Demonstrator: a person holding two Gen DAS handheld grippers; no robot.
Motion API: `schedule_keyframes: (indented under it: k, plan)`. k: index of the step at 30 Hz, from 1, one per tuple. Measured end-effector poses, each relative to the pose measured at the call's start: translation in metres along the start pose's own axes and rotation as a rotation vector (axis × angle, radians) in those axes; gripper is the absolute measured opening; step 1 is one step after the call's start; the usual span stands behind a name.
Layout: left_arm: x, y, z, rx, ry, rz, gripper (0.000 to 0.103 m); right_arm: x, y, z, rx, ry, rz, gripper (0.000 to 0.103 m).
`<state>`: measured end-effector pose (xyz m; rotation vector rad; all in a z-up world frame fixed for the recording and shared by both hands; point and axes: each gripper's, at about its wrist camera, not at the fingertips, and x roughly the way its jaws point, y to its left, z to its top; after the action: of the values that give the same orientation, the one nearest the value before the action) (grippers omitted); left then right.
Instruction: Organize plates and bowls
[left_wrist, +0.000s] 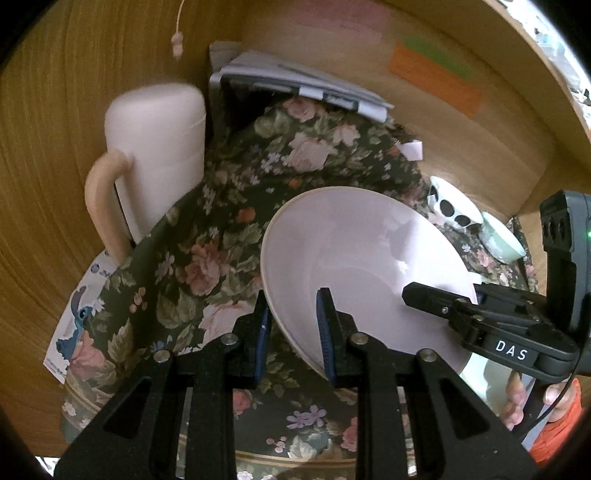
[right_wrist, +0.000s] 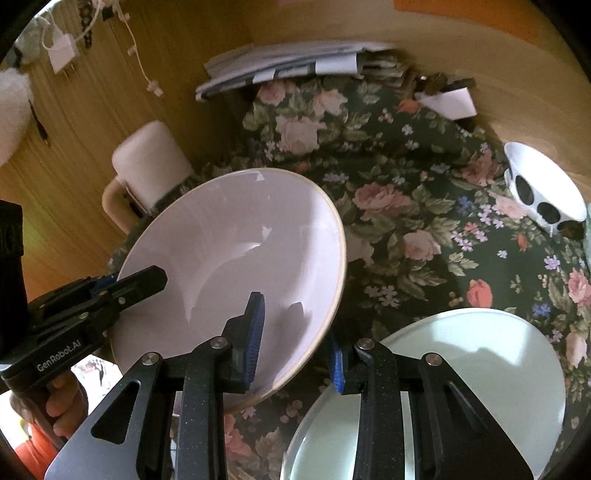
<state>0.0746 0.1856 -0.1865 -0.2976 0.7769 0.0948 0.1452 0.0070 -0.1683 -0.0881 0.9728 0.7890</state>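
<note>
Item: left gripper (left_wrist: 293, 332). Jaws narrow, clamped on the near rim of the pink bowl (left_wrist: 369, 266), one blue pad outside the wall, the other inside. Sits bottom centre of the left wrist view.

Item: right gripper (right_wrist: 295, 343). Jaws narrow, clamped on the opposite rim of the same bowl, one pad inside, the other under the edge. Sits bottom centre of the right wrist view; in the left wrist view it enters from the right edge.

Reason for hold: a wide, shallow vessel taken by two opposed rim points, likely so it stays level and does not swing from one thin edge. It appears carried clear of the cloth, tilted a little; contact underneath cannot be confirmed.

Item: pink bowl. Pale pink, glossy, broad and shallow, with a thin tan line round the lip; empty. Centre of both views.

Item: pale green plate (right_wrist: 454, 369). Smooth, empty, lower right of the right wrist view, just beside the bowl; a plausible stacking partner.

Item: spotted bowl (right_wrist: 543, 188). White with black dots, lying on its side, right edge.

Item: small green bowl (left_wrist: 502, 240). Just beside the spotted one.

Item: pink jug (left_wrist: 155, 147). Upright, upper left.

Item: bench, under a floral cloth (left_wrist: 207, 236). Papers (left_wrist: 303, 81) at the back.
</note>
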Motion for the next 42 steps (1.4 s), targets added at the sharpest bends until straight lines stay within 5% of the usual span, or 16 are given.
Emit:
schedule_keyframes:
  k: [21, 26, 36, 39, 42]
  plan:
    - [0.013, 0.005, -0.003, -0.008, 0.029, 0.000, 0.024, 0.010, -0.001, -0.004, -0.001, 0.055, -0.018, 0.034]
    - [0.008, 0.006, 0.002, -0.024, 0.009, 0.033, 0.036, -0.011, -0.004, -0.002, -0.016, -0.003, -0.047, 0.049]
    - [-0.025, -0.028, 0.015, 0.074, -0.101, 0.040, 0.055, -0.057, -0.030, 0.003, 0.014, -0.108, -0.072, 0.050]
    - [-0.030, -0.044, 0.019, 0.104, -0.121, 0.023, 0.058, -0.072, -0.042, 0.004, 0.032, -0.151, -0.094, 0.062]
    - [-0.033, -0.062, 0.024, 0.137, -0.145, 0.009, 0.063, -0.085, -0.053, 0.006, 0.039, -0.182, -0.120, 0.063]
